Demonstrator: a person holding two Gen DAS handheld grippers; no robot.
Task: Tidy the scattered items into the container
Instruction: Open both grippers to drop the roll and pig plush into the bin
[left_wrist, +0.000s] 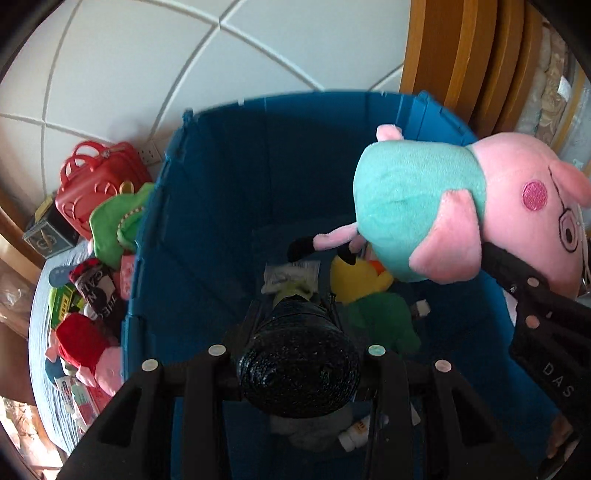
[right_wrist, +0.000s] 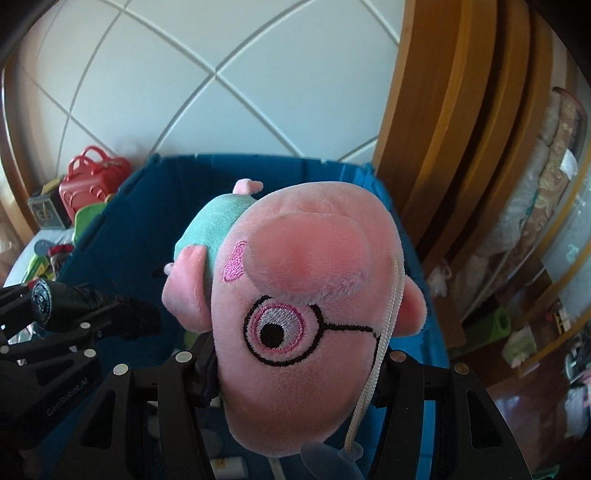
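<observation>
Two hand-held grippers hang over the blue bin (left_wrist: 221, 192). The left hand-held gripper (left_wrist: 295, 317) clamps a black cylinder (left_wrist: 299, 362) at lower centre. The right hand-held gripper (right_wrist: 295, 369) grips a pink pig plush (right_wrist: 295, 332) mid-frame.

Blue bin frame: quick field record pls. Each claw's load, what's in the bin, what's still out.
left claw: shut on black glittery object, over the blue bin
right claw: shut on pink pig plush by its head, over the bin
in bin: yellow plush, green plush, small packets
still out: green crocodile plush, red bag, red-dressed pig plush, left of the bin
</observation>
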